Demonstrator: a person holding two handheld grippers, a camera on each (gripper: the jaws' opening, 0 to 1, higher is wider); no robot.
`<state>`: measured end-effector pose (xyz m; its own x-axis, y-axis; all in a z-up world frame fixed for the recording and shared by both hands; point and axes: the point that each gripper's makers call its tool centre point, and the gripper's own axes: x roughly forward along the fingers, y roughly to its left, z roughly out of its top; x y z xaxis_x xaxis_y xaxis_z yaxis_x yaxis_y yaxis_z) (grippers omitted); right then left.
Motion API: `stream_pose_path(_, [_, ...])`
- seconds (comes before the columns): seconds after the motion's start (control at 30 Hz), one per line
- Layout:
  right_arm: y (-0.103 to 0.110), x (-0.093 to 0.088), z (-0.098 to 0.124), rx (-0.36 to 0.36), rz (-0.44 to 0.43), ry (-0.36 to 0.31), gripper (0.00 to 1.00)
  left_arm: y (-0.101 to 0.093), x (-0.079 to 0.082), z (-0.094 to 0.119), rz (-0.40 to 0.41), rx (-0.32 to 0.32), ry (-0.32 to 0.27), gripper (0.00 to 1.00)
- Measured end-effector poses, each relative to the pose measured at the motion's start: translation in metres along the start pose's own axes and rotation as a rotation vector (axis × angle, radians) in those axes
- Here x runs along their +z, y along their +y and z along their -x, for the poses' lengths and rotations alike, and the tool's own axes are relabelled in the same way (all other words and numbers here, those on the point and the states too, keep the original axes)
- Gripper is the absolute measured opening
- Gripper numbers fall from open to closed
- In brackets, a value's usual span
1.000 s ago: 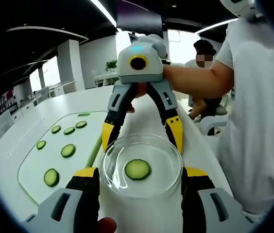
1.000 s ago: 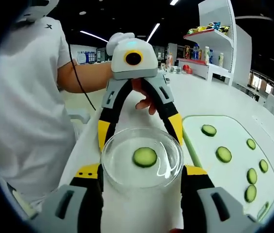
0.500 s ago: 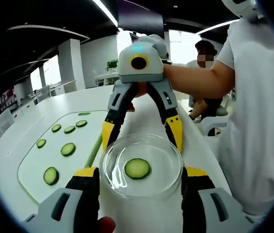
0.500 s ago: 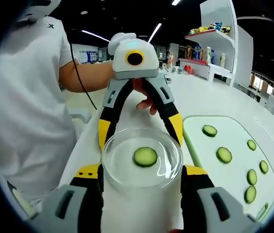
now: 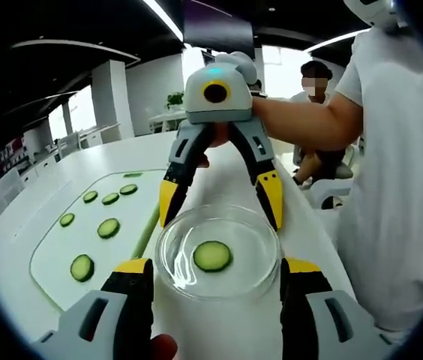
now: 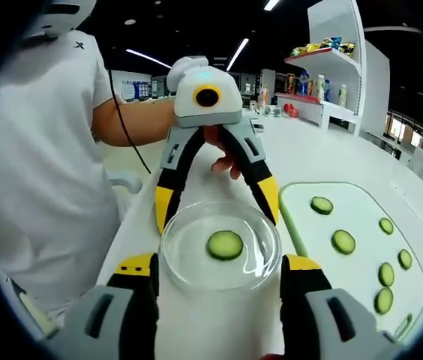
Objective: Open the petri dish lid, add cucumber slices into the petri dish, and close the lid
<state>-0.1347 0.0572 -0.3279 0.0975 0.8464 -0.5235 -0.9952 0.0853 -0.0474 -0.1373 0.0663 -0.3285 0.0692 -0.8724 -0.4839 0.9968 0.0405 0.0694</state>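
In the left gripper view, a pale green cutting mat (image 5: 61, 251) lies at the left on the white surface (image 5: 226, 176), with loose cucumber slices (image 5: 108, 228) spread on it. To the right of the mat stands the petri dish (image 5: 219, 255), a clear round dish with one cucumber slice (image 5: 212, 256) inside. I cannot tell whether its lid is on.

The left claw (image 5: 217, 268) stands wide, one yellow tip on each side of the dish, close to the rim; whether they touch the glass I cannot tell. Across from it, the right claw (image 5: 219, 201) is also spread wide around the far edge of the dish, and grips nothing. A person in a white shirt stands at the right.

In the right gripper view, the same dish (image 6: 220, 244) sits between the tips of the right claw (image 6: 219, 268), with the mat (image 6: 346, 247) now at the right.

The dish looks light, stiff and smooth, probably slippery and easy to crack. I think the best hold is on the rim, on opposite sides, with gentle pressure.
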Motion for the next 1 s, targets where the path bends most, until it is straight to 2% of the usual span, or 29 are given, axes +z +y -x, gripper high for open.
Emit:
stream_pose_path(0.53, [-0.002,0.003,0.009,-0.044,0.003,-0.004,0.65,0.001,0.004,0.009,0.018,0.021,-0.029,0.69])
stream_pose_path(0.6, [-0.002,0.007,0.012,-0.055,0.023,-0.03,0.66,-0.001,0.004,0.01,0.028,0.016,-0.034,0.7])
stream_pose_path(0.7, [-0.007,0.015,0.018,-0.088,-0.001,-0.083,0.66,-0.001,0.002,0.011,0.029,0.021,-0.031,0.71])
stream_pose_path(0.83, [-0.011,0.012,0.023,-0.124,0.003,-0.079,0.66,0.001,0.002,0.014,0.034,0.03,-0.034,0.72])
stream_pose_path(1.0, [-0.013,0.02,0.034,-0.165,-0.004,-0.138,0.66,0.004,0.004,0.016,0.019,0.052,-0.033,0.77])
